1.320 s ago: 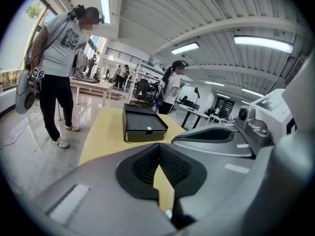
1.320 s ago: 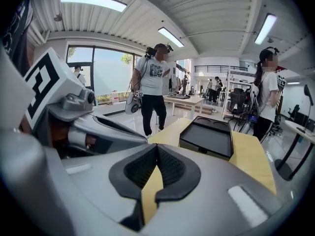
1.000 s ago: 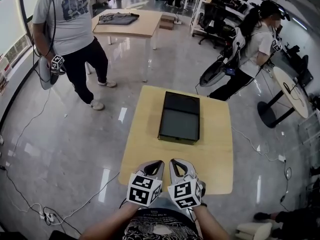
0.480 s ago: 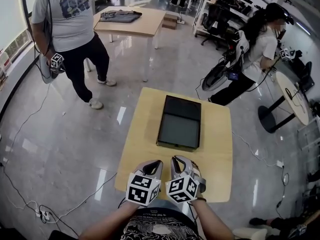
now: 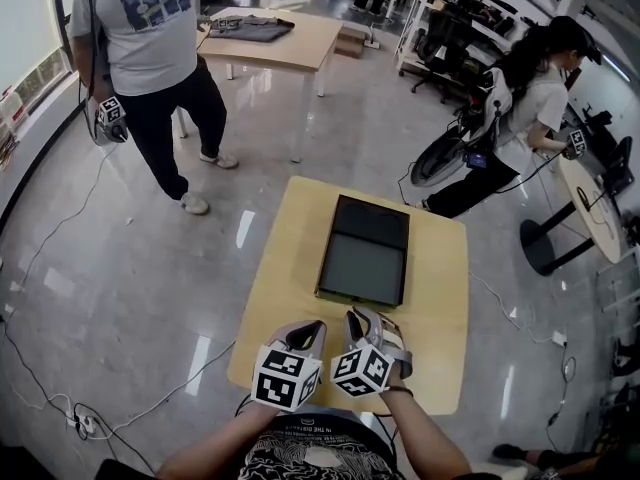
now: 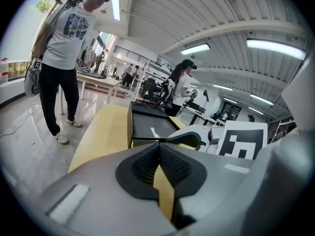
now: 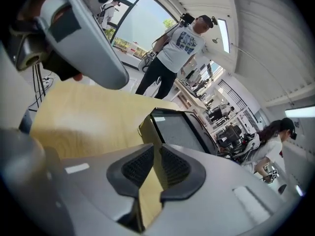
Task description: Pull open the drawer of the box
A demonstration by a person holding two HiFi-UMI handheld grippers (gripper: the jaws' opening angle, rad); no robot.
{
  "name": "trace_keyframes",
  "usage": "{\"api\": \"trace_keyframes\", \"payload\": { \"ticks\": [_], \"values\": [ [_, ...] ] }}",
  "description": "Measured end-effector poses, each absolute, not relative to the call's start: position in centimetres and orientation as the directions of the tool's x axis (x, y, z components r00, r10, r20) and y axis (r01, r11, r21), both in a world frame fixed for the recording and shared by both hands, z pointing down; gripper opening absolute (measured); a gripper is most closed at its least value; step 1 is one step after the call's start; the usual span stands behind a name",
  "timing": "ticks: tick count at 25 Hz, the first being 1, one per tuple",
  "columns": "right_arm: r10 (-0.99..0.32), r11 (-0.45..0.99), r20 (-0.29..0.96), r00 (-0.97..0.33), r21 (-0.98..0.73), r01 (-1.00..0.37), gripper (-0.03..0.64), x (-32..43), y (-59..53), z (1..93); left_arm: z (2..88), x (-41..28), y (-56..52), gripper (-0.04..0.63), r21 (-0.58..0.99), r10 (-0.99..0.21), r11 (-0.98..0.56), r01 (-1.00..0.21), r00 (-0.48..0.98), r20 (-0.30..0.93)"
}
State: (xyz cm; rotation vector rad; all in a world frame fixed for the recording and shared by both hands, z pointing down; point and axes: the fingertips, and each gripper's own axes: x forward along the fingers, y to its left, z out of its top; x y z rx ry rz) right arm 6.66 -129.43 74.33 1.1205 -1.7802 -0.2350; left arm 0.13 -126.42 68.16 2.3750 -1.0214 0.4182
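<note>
A flat black box (image 5: 365,253) lies in the middle of the light wooden table (image 5: 280,268), its short front side facing me. My left gripper (image 5: 308,330) and right gripper (image 5: 362,320) hover side by side over the table's near edge, a short way in front of the box and not touching it. In the left gripper view the box (image 6: 147,124) is ahead past the left gripper (image 6: 158,147), whose pads meet with nothing between them. The right gripper (image 7: 156,150) points at the box (image 7: 174,129) too, its pads together and empty.
A person in a grey T-shirt (image 5: 150,28) stands far left on the floor holding a gripper; another person (image 5: 520,98) bends at the far right. A second table (image 5: 275,38) with dark cloth stands behind. A round table (image 5: 590,193) is right. Cables (image 5: 90,418) lie on the floor.
The right gripper has turned slightly, its marker cube shifting left toward the left gripper. The left gripper has barely moved. The box is as before.
</note>
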Motion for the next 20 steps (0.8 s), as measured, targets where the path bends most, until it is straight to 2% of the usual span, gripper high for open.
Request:
{"api": "trace_keyframes", "payload": {
  "ticks": [10, 17, 20],
  "values": [
    [-0.743, 0.603, 0.668, -0.045, 0.638, -0.479, 0.066, 11.0, -136.9, 77.8, 69.5, 3.3, -133.4, 0.012, 0.344, -0.586, -0.564, -0.751, 0.657, 0.474],
    [-0.749, 0.603, 0.662, 0.004, 0.685, -0.409, 0.084, 10.5, -139.0, 80.7, 71.7, 2.6, -134.9, 0.012, 0.348, -0.588, -0.557, -0.754, 0.654, 0.477],
    [-0.749, 0.603, 0.662, 0.03, 0.7, -0.384, 0.089, 8.2, -139.1, 81.5, 72.4, 0.1, -135.1, 0.012, 0.35, -0.59, -0.552, -0.757, 0.651, 0.477]
  ]
}}
